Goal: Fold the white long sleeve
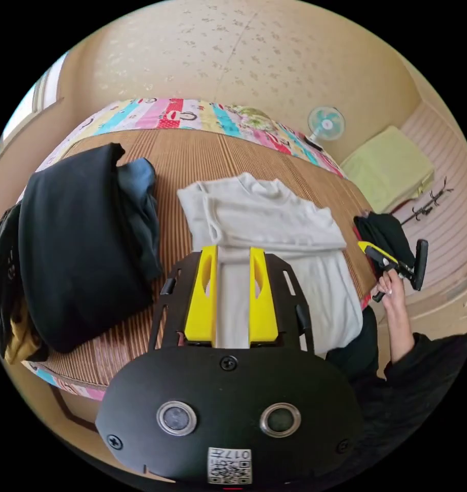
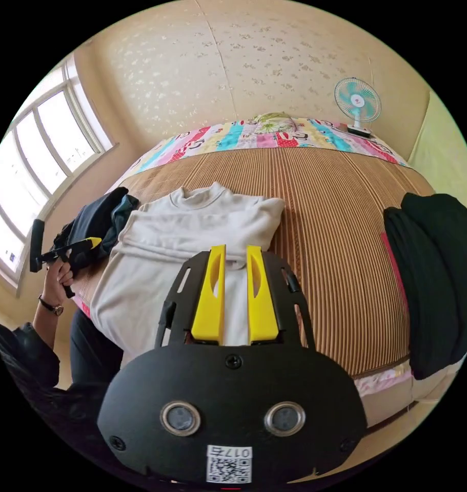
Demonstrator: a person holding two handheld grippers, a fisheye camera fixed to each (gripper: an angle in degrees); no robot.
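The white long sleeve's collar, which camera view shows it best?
The right gripper view: the white long sleeve lies with its collar facing the camera, unobstructed. In the left gripper view the collar sits at an angle, partly flattened.

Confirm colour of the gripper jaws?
Yellow, on a black body; clearest in the left gripper view.

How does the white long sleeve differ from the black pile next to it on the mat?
The white long sleeve lies spread flat, sleeves folded across the chest, collar away from the person; the black pile is bunched and heaped. The shirt is one pale garment; the pile is dark with a blue piece tucked in. The shirt sits mid-mat, the pile at its edge. Both rest on the striped mat.
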